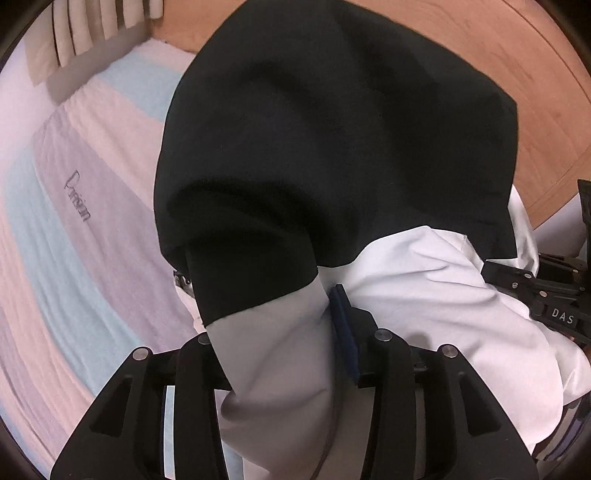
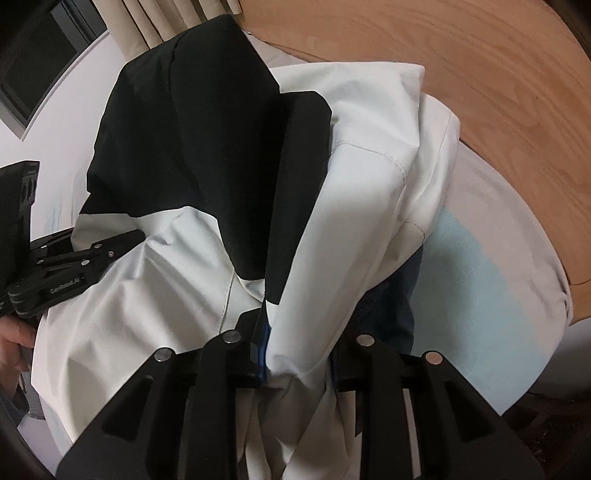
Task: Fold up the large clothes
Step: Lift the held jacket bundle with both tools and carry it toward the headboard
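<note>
No box, basket or drawer shows in either view, only the bed. I hold a black and white jacket (image 1: 332, 155) up over the striped bedspread (image 1: 74, 229), and it hangs from both of my tools. My left gripper (image 1: 280, 354) is clamped on a bunch of its pale grey-white cloth, which fills the gap between the fingers; a blue pad on one finger presses into the fabric. My right gripper (image 2: 295, 354) is likewise closed on a gathered fold of the white cloth beside a dark seam.

The jacket is black across its upper part and white below, with stitched seams on the white panels and soft creases running down toward my fingers. A strip of dark blue lining peeks out under the white fold next to my right gripper.

Beyond the jacket lies a wooden floor (image 2: 498, 92), beside the bedspread's curved edge. The bedspread, in pink, lilac and pale blue bands with a written word on it, lies bare to the left of the jacket. Curtains (image 2: 147, 22) hang past the jacket's top, beside a dark window (image 2: 40, 70).
</note>
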A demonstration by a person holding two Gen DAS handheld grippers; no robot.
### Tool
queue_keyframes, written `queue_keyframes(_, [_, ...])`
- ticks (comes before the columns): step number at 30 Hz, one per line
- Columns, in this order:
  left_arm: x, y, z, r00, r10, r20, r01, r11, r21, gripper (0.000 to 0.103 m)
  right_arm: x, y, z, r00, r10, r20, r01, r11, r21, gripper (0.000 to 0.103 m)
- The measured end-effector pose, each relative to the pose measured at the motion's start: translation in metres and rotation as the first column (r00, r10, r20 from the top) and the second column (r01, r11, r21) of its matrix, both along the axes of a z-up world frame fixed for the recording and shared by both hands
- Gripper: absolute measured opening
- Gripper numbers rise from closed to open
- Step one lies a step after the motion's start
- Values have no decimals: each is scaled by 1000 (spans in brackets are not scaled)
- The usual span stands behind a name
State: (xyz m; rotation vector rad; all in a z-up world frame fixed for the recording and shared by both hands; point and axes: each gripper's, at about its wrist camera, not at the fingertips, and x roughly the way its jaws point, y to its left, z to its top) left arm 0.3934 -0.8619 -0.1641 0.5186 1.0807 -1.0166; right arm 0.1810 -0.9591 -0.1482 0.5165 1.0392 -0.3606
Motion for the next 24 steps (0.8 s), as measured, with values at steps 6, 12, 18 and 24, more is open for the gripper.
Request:
queue_keyframes(6, [10, -4, -12, 1000, 2, 6, -3, 999, 37, 44, -1, -26, -8, 1000, 7, 2, -7, 1000, 18, 25])
queue_keyframes(12, [2, 0, 0, 998, 15, 60, -18, 998, 56, 56, 6, -32, -11, 1000, -26, -9, 26, 1000, -16, 39])
queue_keyframes(18, [-8, 20, 25, 982, 56, 181, -58, 998, 8, 92, -12, -27, 8, 995, -98, 5, 99, 991, -88, 65])
queue_keyframes(24, [-28, 44, 49, 971, 77, 227, -65, 996, -59, 97, -36, -13, 34, 981, -191, 27, 193, 963, -189, 80])
